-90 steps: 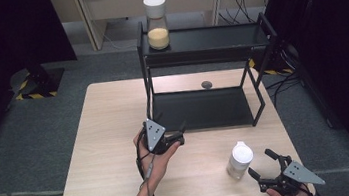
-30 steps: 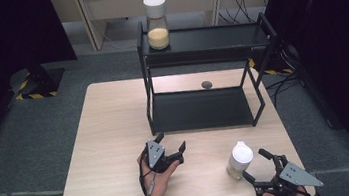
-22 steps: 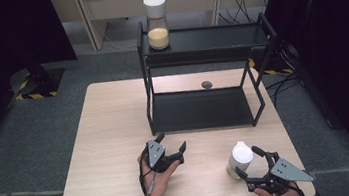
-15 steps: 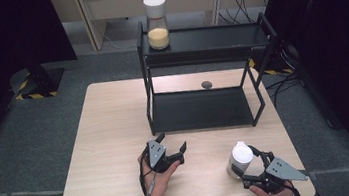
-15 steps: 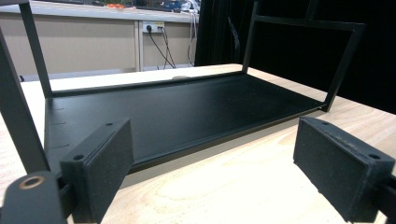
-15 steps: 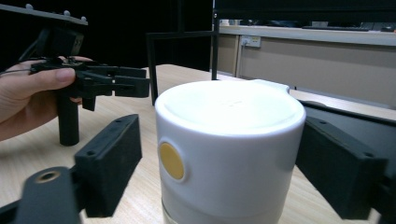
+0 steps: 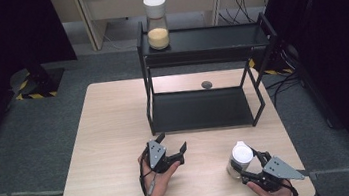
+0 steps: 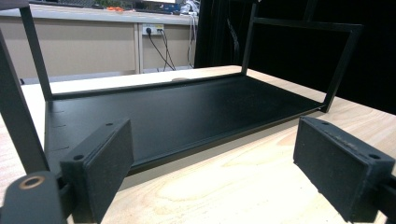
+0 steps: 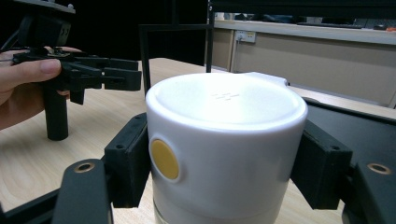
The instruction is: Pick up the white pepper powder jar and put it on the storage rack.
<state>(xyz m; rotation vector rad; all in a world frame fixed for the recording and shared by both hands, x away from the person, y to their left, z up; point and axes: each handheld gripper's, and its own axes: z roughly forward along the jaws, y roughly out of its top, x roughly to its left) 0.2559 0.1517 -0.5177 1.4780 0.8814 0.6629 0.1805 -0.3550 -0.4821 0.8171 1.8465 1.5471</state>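
The right gripper (image 7: pixel 247 162) is seen near the table's front right corner, its jaws set around the lid of a white-lidded jar (image 7: pixel 240 159); in the right gripper view a pad sits at each side of the jar (image 9: pixel 226 149), at or just off its wall, and whether they press it cannot be told. The table's (image 7: pixel 111 136) front edge lies just behind this gripper and the right edge is near. The left gripper (image 7: pixel 171 149) is held over the front middle of the table, jaws spread wide and empty, with bare wood between the two grippers. Ahead of it, in the left gripper view, the lower tray of a black two-shelf rack (image 8: pixel 187 112) is seen near its pads, with open tabletop before the tray's front lip.

The jar stands upright on the wood, its lid (image 9: pixel 226 100) broad, round and white, with a yellow round spot (image 9: pixel 164 159) on its side. A second jar (image 7: pixel 156 22) with pale yellow contents stands on the rack's top shelf at the left end.
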